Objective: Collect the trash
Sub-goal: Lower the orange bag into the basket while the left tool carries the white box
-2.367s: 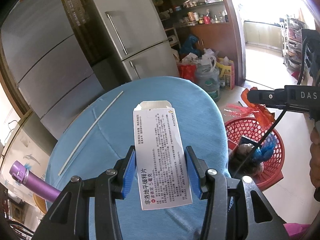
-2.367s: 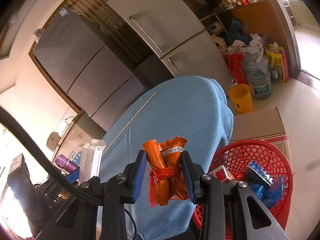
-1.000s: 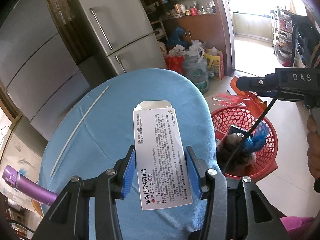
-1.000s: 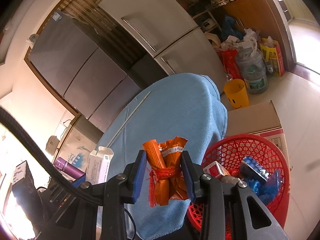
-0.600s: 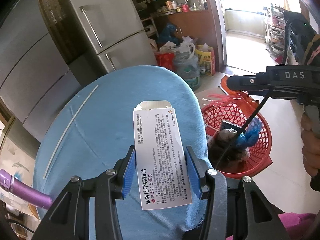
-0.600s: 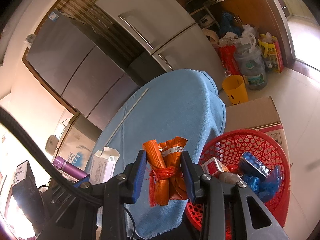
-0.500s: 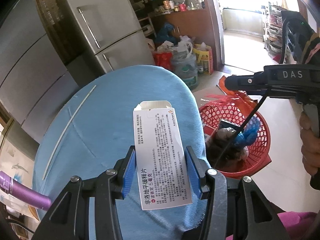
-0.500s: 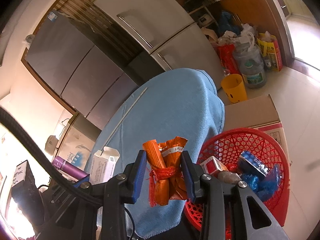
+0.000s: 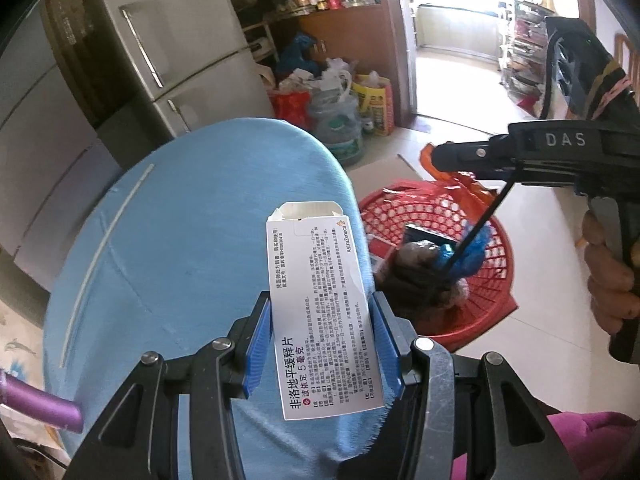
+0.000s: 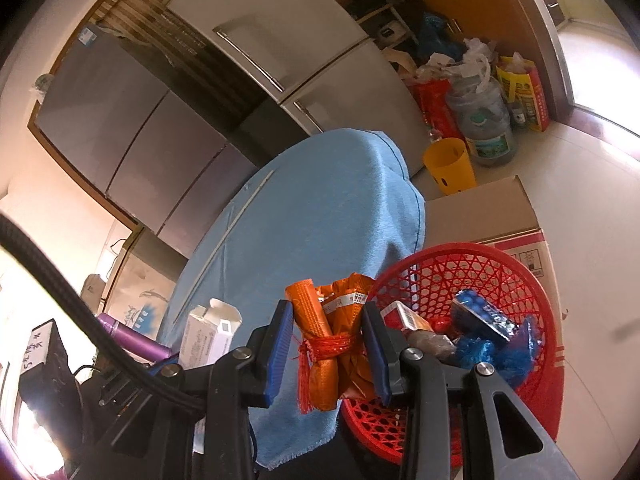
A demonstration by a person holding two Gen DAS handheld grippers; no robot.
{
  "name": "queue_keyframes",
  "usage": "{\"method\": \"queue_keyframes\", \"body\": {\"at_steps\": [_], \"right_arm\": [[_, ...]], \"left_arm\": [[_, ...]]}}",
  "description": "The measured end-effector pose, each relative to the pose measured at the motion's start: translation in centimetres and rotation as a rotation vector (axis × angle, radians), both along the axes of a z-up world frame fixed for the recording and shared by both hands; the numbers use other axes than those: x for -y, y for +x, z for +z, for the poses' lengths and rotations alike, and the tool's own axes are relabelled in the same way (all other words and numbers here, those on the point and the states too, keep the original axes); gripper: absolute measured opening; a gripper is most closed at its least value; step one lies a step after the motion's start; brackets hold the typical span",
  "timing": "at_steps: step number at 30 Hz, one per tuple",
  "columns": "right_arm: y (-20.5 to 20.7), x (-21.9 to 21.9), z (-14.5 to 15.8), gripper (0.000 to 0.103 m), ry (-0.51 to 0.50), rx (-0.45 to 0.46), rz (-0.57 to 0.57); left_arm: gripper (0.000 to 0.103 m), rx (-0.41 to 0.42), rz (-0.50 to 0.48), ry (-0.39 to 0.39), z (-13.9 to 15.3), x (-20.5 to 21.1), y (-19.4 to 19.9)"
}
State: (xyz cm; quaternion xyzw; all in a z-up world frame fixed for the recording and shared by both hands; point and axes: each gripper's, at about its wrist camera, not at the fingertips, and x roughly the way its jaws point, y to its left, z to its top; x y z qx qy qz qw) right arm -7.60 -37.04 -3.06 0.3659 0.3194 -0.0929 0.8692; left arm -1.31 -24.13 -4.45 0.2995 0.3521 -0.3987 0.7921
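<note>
My left gripper (image 9: 322, 338) is shut on a white medicine box (image 9: 320, 304) with its top flap open, held above the blue-clothed table (image 9: 192, 240). My right gripper (image 10: 328, 350) is shut on a rolled orange bag bundle (image 10: 332, 340) tied with red netting, held at the table's near edge beside the red trash basket (image 10: 472, 280). The basket (image 9: 412, 216) stands on the floor right of the table and holds several trash items. The right gripper (image 9: 460, 160) also shows in the left wrist view, over the basket's far rim. The medicine box also shows in the right wrist view (image 10: 208, 332).
A thin white stick (image 9: 104, 252) lies on the cloth at left. A purple bottle (image 9: 36, 404) sits at lower left. Refrigerators (image 9: 160, 52) stand behind the table. A cardboard box (image 10: 488, 212), a yellow bucket (image 10: 452, 164) and a water jug (image 10: 484, 128) sit on the floor.
Both grippers have shifted rightwards towards the basket, still holding their items. The basket now sits closer and larger in both views.
</note>
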Motion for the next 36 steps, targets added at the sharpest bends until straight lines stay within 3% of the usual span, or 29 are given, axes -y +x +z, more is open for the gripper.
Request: {"method": "queue_keyframes", "body": {"at_steps": [8, 36], "right_arm": [[-0.6, 0.6, -0.1, 0.038, 0.002, -0.002, -0.023], [-3.8, 5.4, 0.8, 0.039, -0.029, -0.005, -0.174]], "left_arm": [[0.049, -0.082, -0.101, -0.032, -0.3, 0.9, -0.4], [0.049, -0.132, -0.188, -0.016, -0.7, 4.5, -1.1]]}}
